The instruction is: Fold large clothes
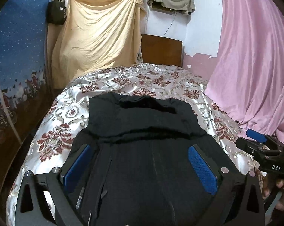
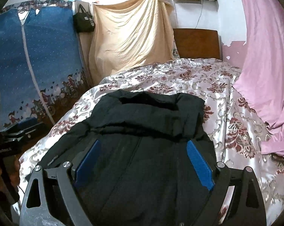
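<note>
A bed covered by a shiny white satin spread (image 1: 63, 113) with maroon floral medallions carries a large black padded garment (image 1: 142, 131), lying flat along the middle toward the foot edge. A pink draped cloth (image 2: 273, 131) spills onto the spread's right edge.

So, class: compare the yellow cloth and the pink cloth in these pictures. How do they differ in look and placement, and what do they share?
The yellow cloth hangs gathered from a high point on the far wall, left of the wooden headboard; the pink cloth hangs at the right. The yellow cloth ends behind the bed, while the pink cloth's lower edge spills onto the floral bedspread. Both are plain, draped, creased fabrics.
</note>
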Demonstrator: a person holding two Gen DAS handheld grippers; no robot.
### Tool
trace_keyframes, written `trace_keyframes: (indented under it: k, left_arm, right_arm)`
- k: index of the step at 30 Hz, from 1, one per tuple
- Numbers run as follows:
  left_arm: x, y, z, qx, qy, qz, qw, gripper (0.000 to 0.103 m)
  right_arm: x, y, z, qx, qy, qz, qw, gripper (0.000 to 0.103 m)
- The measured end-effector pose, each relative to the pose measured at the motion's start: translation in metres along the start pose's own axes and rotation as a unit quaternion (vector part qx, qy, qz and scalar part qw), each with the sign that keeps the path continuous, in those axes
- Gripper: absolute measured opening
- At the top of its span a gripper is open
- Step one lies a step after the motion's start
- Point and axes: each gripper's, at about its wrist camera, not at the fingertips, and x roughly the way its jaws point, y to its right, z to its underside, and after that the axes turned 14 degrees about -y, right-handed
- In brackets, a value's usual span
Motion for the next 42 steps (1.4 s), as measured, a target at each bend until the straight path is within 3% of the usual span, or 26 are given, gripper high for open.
trace_keyframes:
  k: [10,15,24,37,42]
  left_arm:
    - [-0.015,-0.006,0.039,0.017,-0.018,-0.017,0.9995,0.103]
    - [-0.018,-0.02,0.06,0.016,-0.033,-0.007,0.9993,0.103]
    - [-0.014,-0.033,0.09,0.063,-0.064,0.002,0.9959,0.103]
    - [0.011,-0.042,0.142,0.127,-0.159,-0.011,0.9791,0.103]
    - [0.021,-0.036,0.157,0.16,-0.182,-0.051,0.9689,0.103]
  right_arm:
    - [-0.024,-0.018,0.036,-0.015,-0.01,0.007,1.0,0.09]
    - [-0.033,-0.023,0.05,-0.018,-0.011,0.01,1.0,0.09]
    - [-0.024,-0.025,0.075,-0.023,-0.041,0.014,0.999,0.09]
    - [0.0,-0.018,0.117,-0.039,-0.118,0.025,0.992,0.09]
    - [0.007,-0.019,0.134,-0.052,-0.142,0.029,0.988,0.09]
